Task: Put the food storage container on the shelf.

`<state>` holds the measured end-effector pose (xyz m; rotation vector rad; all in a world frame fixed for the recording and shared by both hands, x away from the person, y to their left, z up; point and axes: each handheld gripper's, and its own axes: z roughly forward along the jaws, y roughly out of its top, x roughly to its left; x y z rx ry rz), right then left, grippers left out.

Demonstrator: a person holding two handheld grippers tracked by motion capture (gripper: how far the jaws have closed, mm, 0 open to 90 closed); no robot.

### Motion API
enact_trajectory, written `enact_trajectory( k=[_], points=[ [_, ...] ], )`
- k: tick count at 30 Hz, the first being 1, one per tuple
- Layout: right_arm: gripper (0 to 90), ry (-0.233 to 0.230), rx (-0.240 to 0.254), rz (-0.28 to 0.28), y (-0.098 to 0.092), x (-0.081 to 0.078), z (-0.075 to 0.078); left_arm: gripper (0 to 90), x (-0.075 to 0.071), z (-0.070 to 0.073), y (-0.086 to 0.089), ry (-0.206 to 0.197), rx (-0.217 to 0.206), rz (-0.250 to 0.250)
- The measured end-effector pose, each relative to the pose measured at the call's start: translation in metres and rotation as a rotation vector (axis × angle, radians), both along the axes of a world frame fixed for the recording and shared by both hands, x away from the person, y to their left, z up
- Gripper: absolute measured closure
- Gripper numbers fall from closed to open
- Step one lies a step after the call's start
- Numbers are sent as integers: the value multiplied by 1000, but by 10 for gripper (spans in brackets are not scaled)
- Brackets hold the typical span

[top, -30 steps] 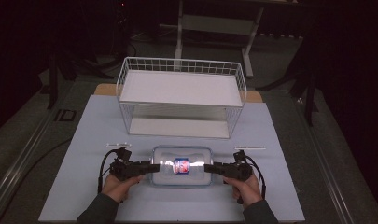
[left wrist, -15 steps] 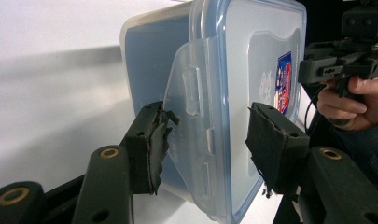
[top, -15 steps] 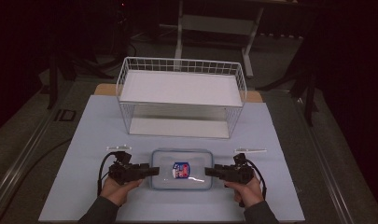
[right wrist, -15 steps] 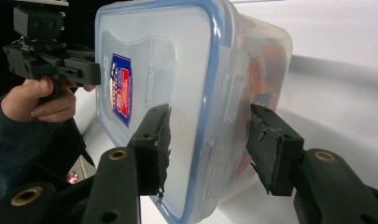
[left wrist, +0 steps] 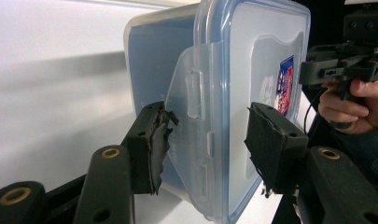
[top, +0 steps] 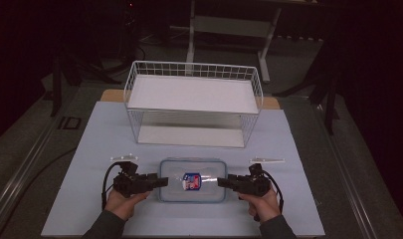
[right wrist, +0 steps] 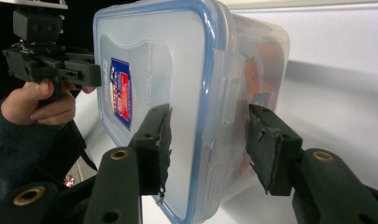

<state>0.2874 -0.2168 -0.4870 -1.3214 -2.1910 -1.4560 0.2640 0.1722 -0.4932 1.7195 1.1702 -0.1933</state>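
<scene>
We see that the box (top: 191, 180) has come toward the near edge of the white mat (top: 298, 149) over the last second, away from the wire rack (top: 193, 104); we judge it has been set down or is being released; the left tongs (top: 161, 181) and right tongs (top: 222, 182) both stand spread, each straddling a lid latch without pinching it. We count one box, one rack, two tongs.

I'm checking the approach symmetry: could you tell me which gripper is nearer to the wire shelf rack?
Neither clearly. The left gripper and right gripper sit level at opposite ends of the lidded container, both in front of the wire shelf rack, jaws open.
</scene>
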Motion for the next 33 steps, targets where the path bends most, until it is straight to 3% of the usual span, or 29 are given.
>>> enact_trajectory(
  k=[14,33],
  points=[
    [515,-59,28,-26,4,-3,16,483,-2,16,3,-54,-21,27],
    [517,-160,56,-35,4,-4,50,485,3,58,4,-162,-1,10]
  ],
)
